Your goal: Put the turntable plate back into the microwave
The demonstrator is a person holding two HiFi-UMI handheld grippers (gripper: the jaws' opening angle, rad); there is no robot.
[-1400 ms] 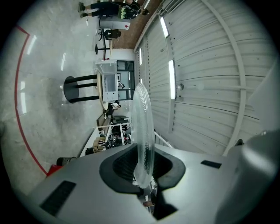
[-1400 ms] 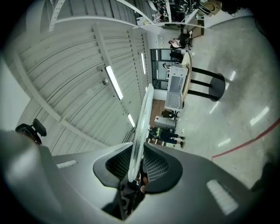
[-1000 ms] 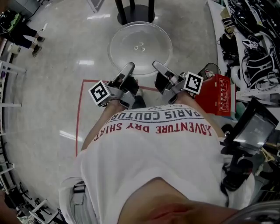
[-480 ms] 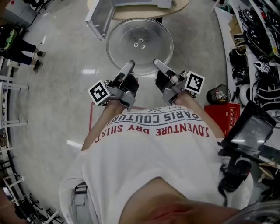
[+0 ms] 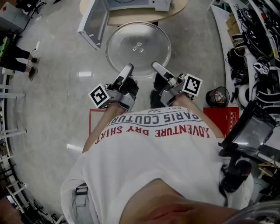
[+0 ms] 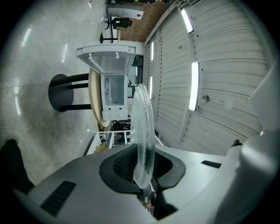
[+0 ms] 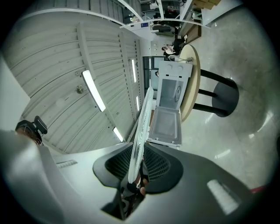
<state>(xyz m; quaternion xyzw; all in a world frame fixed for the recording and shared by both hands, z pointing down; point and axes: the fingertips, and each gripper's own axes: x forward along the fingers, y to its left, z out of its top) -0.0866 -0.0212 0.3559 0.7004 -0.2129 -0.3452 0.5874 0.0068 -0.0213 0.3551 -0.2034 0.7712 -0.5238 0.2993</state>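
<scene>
The carry to the microwave (image 5: 139, 3) was judged to be the step in hand: the turntable plate (image 5: 138, 43) was best kept level and brought straight at the cavity, clear of the open door (image 5: 92, 22) swung out at the left, then lowered centred on the hub, which could not be seen. The plate was held in the air over the floor, near the round table (image 5: 127, 18) at the far side on which the microwave stood. The left gripper (image 6: 141, 169) was closed on the plate's near-left rim and the right gripper (image 7: 135, 170) on its near-right rim, each pair of jaws parted only by the thickness of the glass.
</scene>
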